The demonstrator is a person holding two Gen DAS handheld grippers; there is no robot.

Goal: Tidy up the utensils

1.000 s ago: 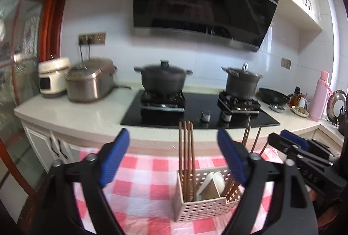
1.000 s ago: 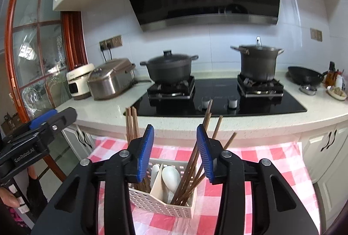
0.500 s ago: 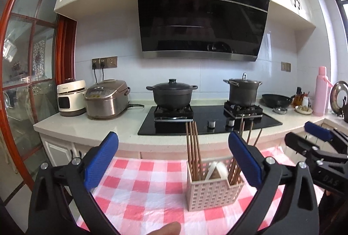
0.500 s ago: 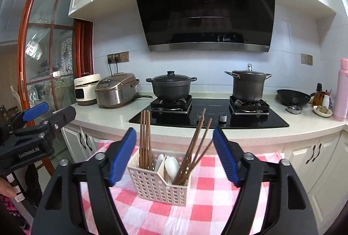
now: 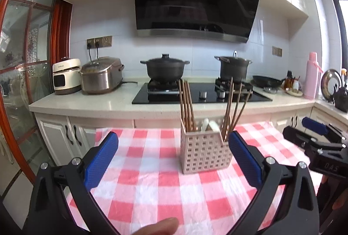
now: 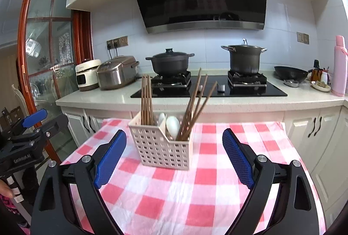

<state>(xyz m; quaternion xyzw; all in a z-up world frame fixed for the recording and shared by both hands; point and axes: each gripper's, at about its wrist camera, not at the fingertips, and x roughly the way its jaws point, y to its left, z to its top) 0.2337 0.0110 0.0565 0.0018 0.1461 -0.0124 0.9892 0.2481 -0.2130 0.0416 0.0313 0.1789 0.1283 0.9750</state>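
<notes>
A beige perforated utensil basket (image 5: pixel 204 151) stands on the red-and-white checked tablecloth (image 5: pixel 152 182); it also shows in the right wrist view (image 6: pixel 161 151). Brown chopsticks (image 6: pixel 146 100) stand upright in its left compartment, white spoons (image 6: pixel 171 124) in the middle, and more chopsticks (image 6: pixel 196 102) lean right. My left gripper (image 5: pixel 173 161) is open and empty, a short way in front of the basket. My right gripper (image 6: pixel 174 158) is open and empty, also in front of it. Each gripper shows at the edge of the other's view.
Behind the table runs a kitchen counter (image 5: pixel 87 102) with a black hob, two dark pots (image 5: pixel 165 69), a rice cooker (image 5: pixel 101 75), a white appliance (image 5: pixel 66 76), a wok (image 6: pixel 290 72) and a pink flask (image 5: pixel 312 75). A glass door (image 6: pixel 41 60) stands at the left.
Both grippers have pulled back from the basket and dropped lower, so it looks smaller and farther off. The right gripper's jaws have spread much wider. The basket has stayed put.
</notes>
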